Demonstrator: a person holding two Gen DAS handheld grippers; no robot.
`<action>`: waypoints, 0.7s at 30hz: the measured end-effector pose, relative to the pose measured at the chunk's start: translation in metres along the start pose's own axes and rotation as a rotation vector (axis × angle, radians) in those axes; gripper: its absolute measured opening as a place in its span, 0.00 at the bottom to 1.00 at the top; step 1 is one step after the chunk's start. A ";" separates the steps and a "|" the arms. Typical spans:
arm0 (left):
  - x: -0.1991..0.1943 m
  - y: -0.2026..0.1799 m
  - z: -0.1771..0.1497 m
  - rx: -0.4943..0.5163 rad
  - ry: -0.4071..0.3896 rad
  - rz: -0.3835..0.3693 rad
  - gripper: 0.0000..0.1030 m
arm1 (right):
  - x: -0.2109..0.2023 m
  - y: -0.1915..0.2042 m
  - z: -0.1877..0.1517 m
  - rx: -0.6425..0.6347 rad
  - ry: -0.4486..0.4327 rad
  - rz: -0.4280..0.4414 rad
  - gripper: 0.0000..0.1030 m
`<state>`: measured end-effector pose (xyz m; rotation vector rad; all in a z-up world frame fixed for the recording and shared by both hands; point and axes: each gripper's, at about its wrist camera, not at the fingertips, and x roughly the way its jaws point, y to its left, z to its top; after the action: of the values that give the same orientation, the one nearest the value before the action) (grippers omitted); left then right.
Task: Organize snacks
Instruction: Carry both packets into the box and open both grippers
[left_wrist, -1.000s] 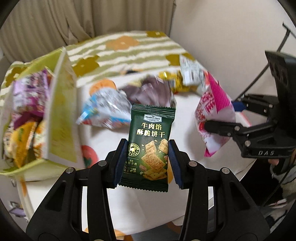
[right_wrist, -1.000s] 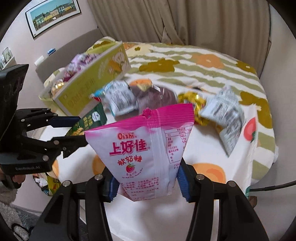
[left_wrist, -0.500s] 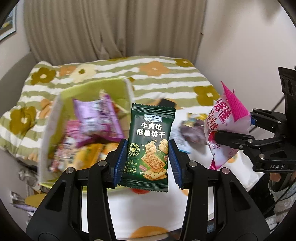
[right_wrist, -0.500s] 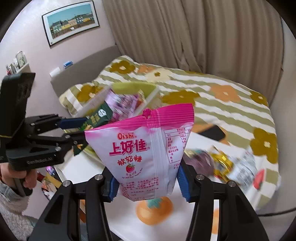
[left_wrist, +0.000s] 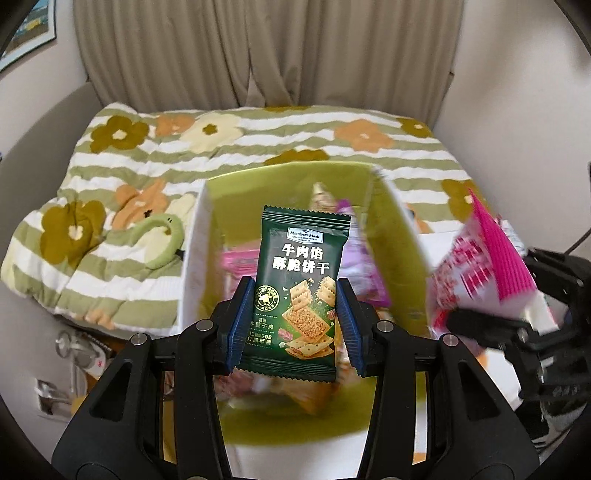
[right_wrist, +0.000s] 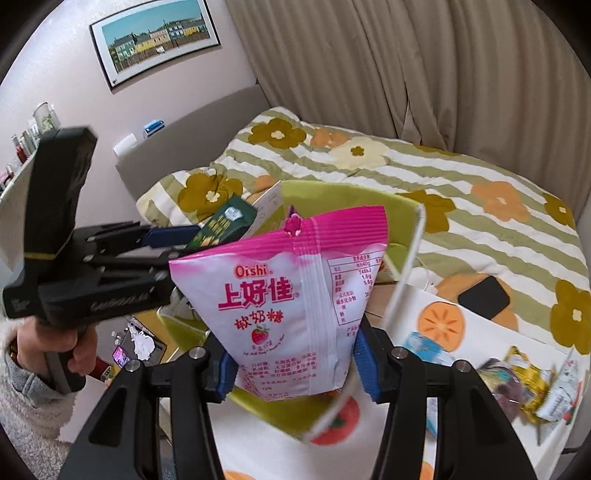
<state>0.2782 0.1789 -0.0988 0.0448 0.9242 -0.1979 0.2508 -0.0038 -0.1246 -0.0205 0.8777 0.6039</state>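
**Drop both snacks into the green box**

Your left tongs (left_wrist: 291, 317) are clamped on the green cracker pack (left_wrist: 300, 295), right over the green box (left_wrist: 288, 181) mid-frame. Your right tongs (right_wrist: 295, 365) squeeze the pink candy bag (right_wrist: 291, 299). Go lower, then let go inside.

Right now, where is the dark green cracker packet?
The dark green cracker packet is pinched upright in the left gripper, centre of the left wrist view, over the open green box of snacks. The pink candy bag hangs at its right.
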 end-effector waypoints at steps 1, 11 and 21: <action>0.010 0.008 0.003 -0.001 0.015 -0.005 0.39 | 0.007 0.003 0.001 0.011 0.008 -0.004 0.48; 0.065 0.028 0.015 0.057 0.116 -0.018 0.48 | 0.042 0.012 -0.005 0.102 0.082 -0.041 0.48; 0.041 0.022 -0.012 0.014 0.085 0.026 0.98 | 0.043 0.016 -0.015 0.083 0.129 -0.073 0.48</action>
<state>0.2969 0.1960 -0.1391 0.0786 1.0069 -0.1796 0.2532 0.0265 -0.1621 -0.0168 1.0226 0.5017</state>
